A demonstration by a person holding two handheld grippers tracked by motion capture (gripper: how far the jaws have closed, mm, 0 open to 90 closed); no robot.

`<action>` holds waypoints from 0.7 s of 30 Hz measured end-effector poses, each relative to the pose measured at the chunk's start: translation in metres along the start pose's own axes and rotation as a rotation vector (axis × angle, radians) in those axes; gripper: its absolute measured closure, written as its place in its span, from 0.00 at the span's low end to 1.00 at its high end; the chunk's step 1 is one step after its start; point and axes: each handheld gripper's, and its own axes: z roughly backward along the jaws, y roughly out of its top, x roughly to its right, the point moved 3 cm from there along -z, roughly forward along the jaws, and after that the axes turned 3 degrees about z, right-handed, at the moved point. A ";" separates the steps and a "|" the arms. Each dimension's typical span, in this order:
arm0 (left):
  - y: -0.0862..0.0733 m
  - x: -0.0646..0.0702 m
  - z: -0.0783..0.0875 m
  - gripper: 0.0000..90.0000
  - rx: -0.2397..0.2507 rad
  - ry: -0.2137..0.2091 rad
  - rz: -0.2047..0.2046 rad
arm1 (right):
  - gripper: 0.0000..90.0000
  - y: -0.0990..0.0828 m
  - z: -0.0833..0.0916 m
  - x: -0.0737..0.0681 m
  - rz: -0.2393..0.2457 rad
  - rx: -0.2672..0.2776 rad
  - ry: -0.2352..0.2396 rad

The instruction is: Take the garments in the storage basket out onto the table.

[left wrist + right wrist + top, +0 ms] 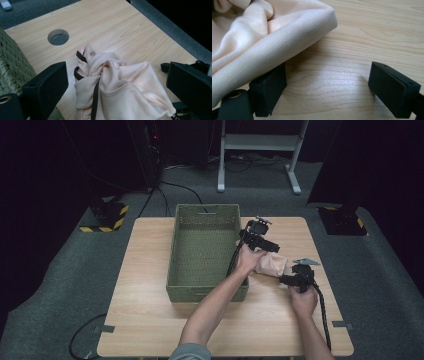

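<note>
Peach cloth (pixel 120 85) bunched on surface (pixel 120 27), right of centre in high view, beside green basket (pixel 205 250).
Both hand-held grippers open, empty: left hand-held gripper (pixel 117 85) straddles cloth, right hand-held gripper (pixel 327 92) at its edge. Looks light, soft, limp; pinch a thick fold.

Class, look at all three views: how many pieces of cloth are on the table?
1. A peach cloth with dark trim lies bunched on the table, right of the green basket, between the left gripper and right gripper. Its folds could hide another.
</note>
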 end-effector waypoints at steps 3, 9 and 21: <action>0.000 -0.001 0.002 0.05 0.003 0.001 -0.009 | 0.16 0.000 0.000 0.000 0.000 0.000 -0.001; 0.001 -0.006 0.009 0.06 0.019 -0.006 0.004 | 0.16 0.000 0.000 0.000 -0.001 0.000 0.000; 0.001 -0.009 0.017 0.07 0.038 0.006 0.002 | 0.16 0.000 0.000 0.000 -0.003 0.000 0.000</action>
